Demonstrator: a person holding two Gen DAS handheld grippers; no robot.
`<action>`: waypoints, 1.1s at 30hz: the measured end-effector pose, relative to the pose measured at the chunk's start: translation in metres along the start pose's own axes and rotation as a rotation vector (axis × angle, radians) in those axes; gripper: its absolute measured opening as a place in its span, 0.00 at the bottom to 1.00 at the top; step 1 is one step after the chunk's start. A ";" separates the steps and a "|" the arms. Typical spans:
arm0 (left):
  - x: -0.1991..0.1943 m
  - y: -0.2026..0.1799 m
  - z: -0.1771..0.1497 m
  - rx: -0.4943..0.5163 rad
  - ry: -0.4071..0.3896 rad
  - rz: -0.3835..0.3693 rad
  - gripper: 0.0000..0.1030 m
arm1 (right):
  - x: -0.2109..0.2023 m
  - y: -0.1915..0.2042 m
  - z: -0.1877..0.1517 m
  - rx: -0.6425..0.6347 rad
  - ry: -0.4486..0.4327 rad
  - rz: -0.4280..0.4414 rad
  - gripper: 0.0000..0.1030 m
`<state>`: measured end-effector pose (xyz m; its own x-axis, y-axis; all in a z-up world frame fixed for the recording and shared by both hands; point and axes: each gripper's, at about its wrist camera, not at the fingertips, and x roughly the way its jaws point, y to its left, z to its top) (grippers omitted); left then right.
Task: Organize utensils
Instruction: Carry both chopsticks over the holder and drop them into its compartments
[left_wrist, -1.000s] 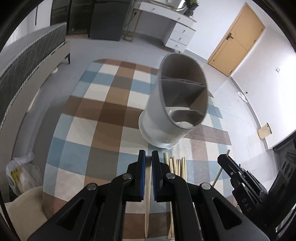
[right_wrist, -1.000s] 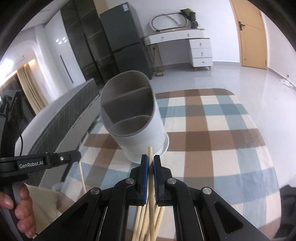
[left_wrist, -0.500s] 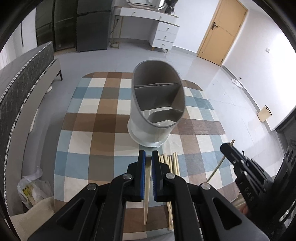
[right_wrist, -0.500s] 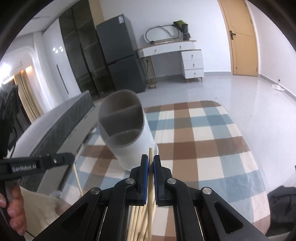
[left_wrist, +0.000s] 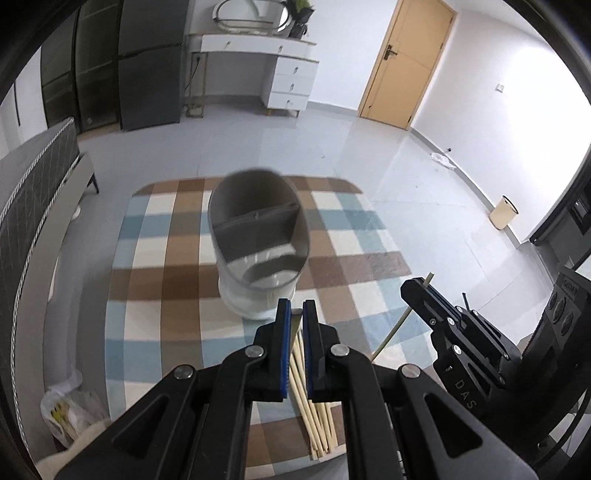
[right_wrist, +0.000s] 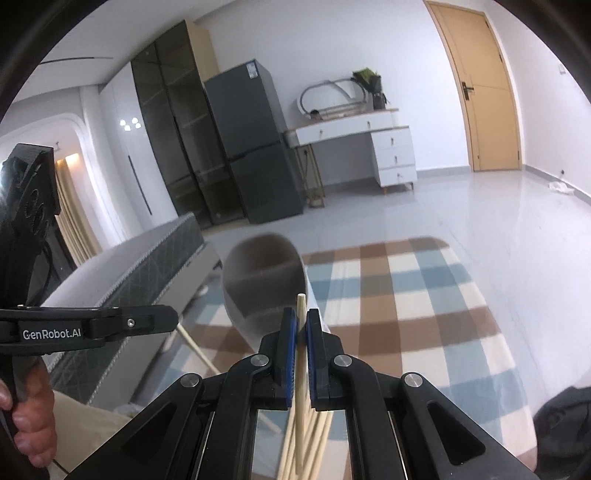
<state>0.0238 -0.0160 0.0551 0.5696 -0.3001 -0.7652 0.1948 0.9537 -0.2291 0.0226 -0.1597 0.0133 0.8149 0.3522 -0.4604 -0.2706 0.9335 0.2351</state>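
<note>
Left wrist view: our left gripper has its fingers clamped on a chopstick, a flat light stick pinched between the blue pads, its top end level with the fingertips. The holder, a grey oval pot with dividers, stands on the checked cloth just ahead of the fingertips, a bit left of centre. Loose sticks lie bundled on the cloth below and right of the fingers. The right gripper shows to the right, a thin stick passing through its tip.

Right wrist view: our right gripper is closed tight on one chopstick, upright between the pads, its end poking above the fingertips. The holder, blurred, sits just ahead and slightly left of the fingers. More sticks lie below the fingers. The left gripper is at far left, side-on, a stick hanging down from it.
</note>
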 end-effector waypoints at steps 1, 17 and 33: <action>-0.002 0.000 0.005 0.003 -0.002 -0.007 0.02 | -0.001 0.000 0.004 0.000 -0.012 0.003 0.05; -0.054 0.012 0.094 -0.018 -0.142 -0.060 0.02 | 0.007 0.021 0.119 -0.105 -0.219 0.063 0.05; -0.007 0.048 0.139 -0.011 -0.198 0.010 0.02 | 0.101 0.045 0.145 -0.123 -0.274 0.114 0.05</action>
<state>0.1400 0.0299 0.1333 0.7178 -0.2874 -0.6342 0.1801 0.9565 -0.2297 0.1673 -0.0917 0.1015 0.8788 0.4396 -0.1858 -0.4146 0.8960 0.1591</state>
